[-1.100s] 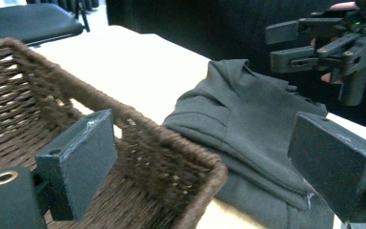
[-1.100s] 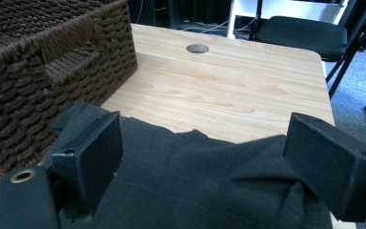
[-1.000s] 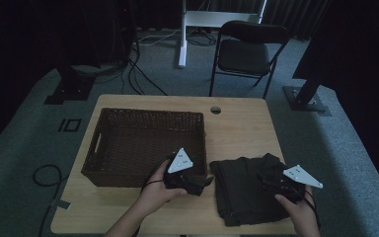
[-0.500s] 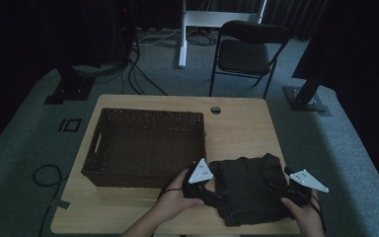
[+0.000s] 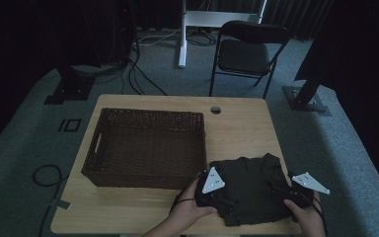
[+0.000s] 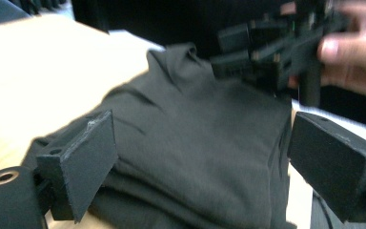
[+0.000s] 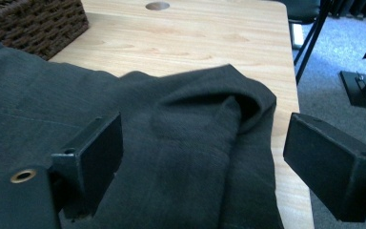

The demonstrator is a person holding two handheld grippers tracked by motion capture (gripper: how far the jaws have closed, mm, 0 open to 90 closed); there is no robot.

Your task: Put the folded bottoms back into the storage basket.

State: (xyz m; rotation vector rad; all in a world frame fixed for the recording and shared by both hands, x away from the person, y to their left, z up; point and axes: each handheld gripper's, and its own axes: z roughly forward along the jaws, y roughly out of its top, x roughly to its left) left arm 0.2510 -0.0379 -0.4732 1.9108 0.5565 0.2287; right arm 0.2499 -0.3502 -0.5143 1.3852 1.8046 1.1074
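Note:
A dark folded garment [image 5: 249,185] lies on the wooden table [image 5: 242,128] near its front right. My left gripper [image 5: 218,195] is at the garment's left edge, open, with its jaws wide apart. In the left gripper view the garment [image 6: 195,133] lies between and beyond the left gripper [image 6: 205,162] jaws, and the pads do not press on it. My right gripper [image 5: 284,191] is at the garment's right edge, also open. In the right gripper view a raised fold of the garment [image 7: 186,138] sits between the right gripper [image 7: 209,157] jaws. A hand holds that right gripper [image 6: 271,52] across the cloth.
A dark wicker basket [image 5: 148,145] with nothing in it stands on the table's left half, close to the garment's left corner. There is a cable hole [image 5: 215,109] near the far edge. Beyond the table are a folding chair [image 5: 246,54] and stand bases on grey carpet.
My left gripper has moved right from the basket's front to the garment's left edge and sunk. My right gripper has come down a little toward the garment's right side.

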